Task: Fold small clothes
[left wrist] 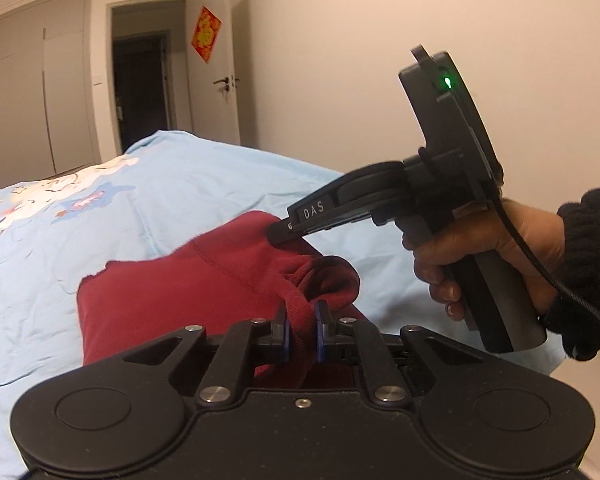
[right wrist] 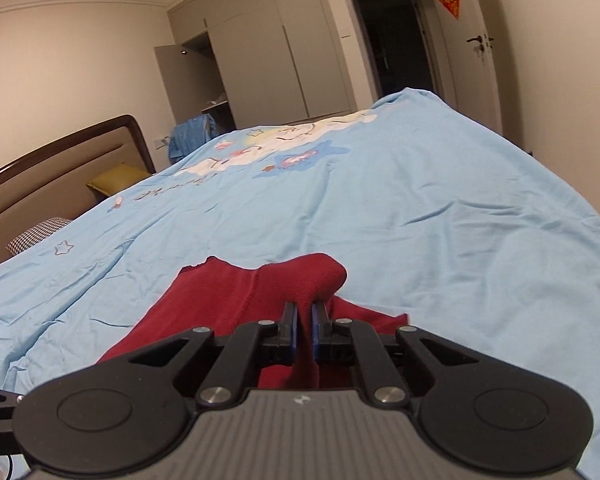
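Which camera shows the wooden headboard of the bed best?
The right wrist view: the dark wooden headboard with its padded panel shows at the left, beyond the light blue bedspread. The left wrist view shows none of it.

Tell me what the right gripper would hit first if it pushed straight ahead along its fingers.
The right gripper is already shut on the red garment, so it would first push into the raised fold just ahead of its fingertips. Beyond that, probably the blue bedspread, though depth is hard to judge.

Dark red garment (left wrist: 172, 300); light blue cartoon-printed bedspread (right wrist: 440, 208).
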